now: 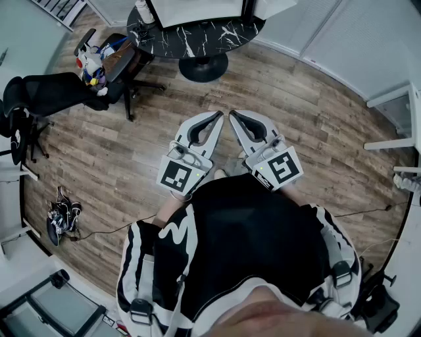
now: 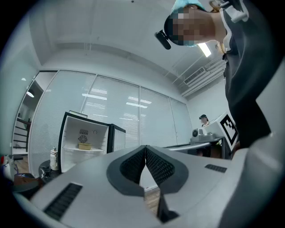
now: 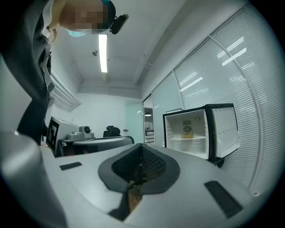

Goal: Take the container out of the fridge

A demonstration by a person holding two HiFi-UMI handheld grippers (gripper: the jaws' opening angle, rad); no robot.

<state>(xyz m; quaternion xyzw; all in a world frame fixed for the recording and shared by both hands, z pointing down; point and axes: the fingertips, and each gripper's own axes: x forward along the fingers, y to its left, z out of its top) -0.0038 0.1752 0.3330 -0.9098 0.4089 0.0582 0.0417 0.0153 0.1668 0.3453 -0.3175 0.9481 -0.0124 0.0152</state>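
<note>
A small black fridge [image 2: 85, 139] stands open across the room, its white inside showing. On its upper shelf sits a low yellowish container [image 2: 83, 146]. In the right gripper view the same fridge [image 3: 202, 133] and the container [image 3: 187, 135] lie to the right, the door swung out. My left gripper [image 1: 218, 116] and right gripper [image 1: 233, 115] are held side by side in front of the person's chest, tips nearly touching, far from the fridge. The left gripper [image 2: 145, 148] is shut with nothing in it. The right gripper [image 3: 141, 147] is shut and empty too.
A round black marble table [image 1: 197, 36] with a bottle [image 1: 145, 12] stands ahead on the wooden floor. A black office chair [image 1: 59, 92] with a toy on it is at the left, shoes [image 1: 62, 217] lower left. Another person [image 2: 203, 119] is far off.
</note>
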